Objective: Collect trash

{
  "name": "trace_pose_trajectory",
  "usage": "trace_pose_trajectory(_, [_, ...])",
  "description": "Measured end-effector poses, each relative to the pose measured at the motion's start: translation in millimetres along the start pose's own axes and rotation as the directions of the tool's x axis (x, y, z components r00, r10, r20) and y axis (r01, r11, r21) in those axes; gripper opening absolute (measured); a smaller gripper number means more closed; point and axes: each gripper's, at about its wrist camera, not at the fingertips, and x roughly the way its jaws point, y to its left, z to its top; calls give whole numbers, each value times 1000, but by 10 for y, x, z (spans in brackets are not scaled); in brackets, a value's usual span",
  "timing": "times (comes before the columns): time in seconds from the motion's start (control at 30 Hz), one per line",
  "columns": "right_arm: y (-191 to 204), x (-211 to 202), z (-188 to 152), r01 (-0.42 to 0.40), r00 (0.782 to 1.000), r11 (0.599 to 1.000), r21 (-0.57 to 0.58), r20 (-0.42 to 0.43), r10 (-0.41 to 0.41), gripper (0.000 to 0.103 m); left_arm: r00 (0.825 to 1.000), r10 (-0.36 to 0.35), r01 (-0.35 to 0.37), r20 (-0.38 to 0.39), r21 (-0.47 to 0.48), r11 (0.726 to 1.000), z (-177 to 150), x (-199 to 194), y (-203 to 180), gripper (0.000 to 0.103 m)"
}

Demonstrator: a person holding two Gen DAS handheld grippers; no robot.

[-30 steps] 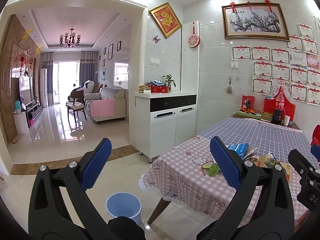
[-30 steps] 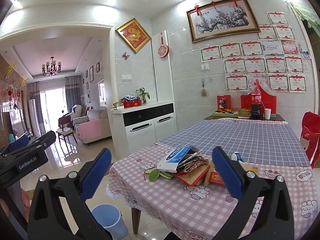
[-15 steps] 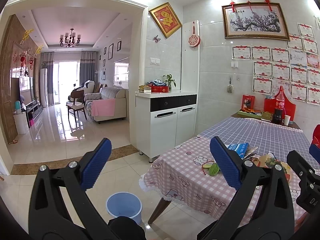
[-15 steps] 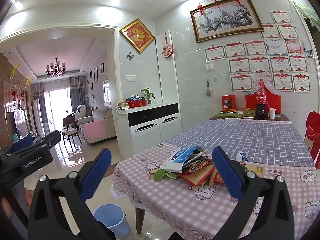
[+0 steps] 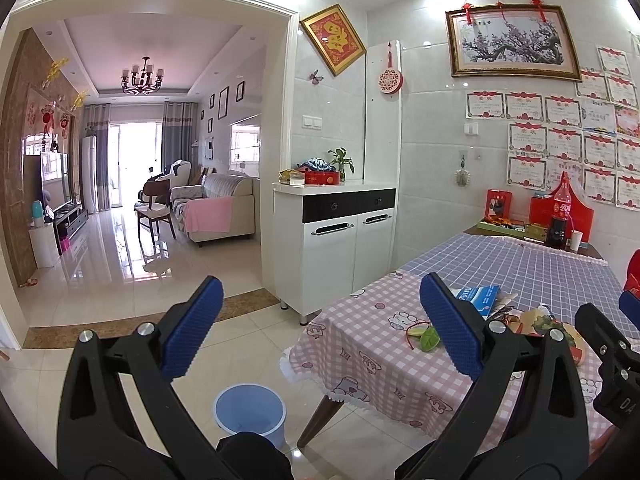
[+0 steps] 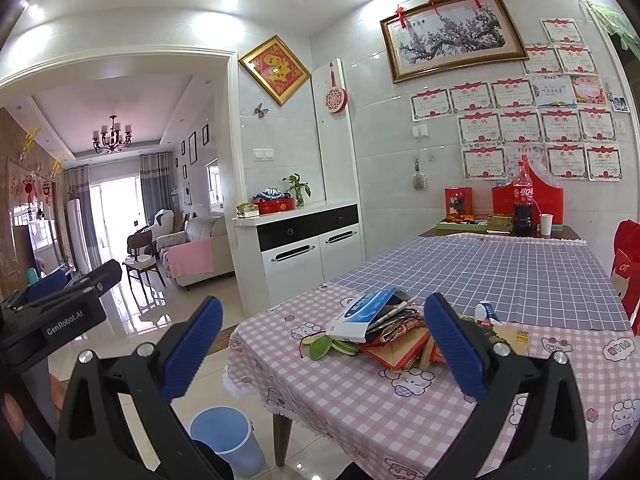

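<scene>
Little has shifted on the left since a second ago, while the right view has drifted so the tabletop (image 6: pixel 420 396) sits a bit further right and nearer. Both tools are spread wide with nothing between their blue pads: the left tool (image 5: pixel 320 320) hangs over the floor beside the tabletop corner, the right tool (image 6: pixel 324 340) faces the trash pile (image 6: pixel 384 332). From the left view much of the pile is hidden behind the tool's right finger (image 5: pixel 450 322) and by the right tool's black body at the frame edge; only a blue-white box (image 5: pixel 478 298), green leaves (image 5: pixel 428 338) and a thin red loop show. From the right view the pile lies near the pink-checked end of the tabletop, close to its left edge: the blue-white box (image 6: pixel 362 314) lies tilted on top, its long axis running from lower left up toward the far right, over red and brown wrappers that are too jumbled to tell apart, with green leaves (image 6: pixel 324 346) at the near-left side. The pile's right part is cut off by the right finger (image 6: pixel 454 344). A blue bin (image 6: pixel 224 438) stands upright on the floor just beside the table leg, its lower part hidden by the tool in both views.
</scene>
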Motion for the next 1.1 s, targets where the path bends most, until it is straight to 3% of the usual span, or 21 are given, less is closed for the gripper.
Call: trace_pose_trajectory(1.1, [-35, 38, -43, -8, 1000, 1000, 17, -11, 8, 99, 1000, 0, 0, -17, 16, 1000, -36, 31, -68, 97])
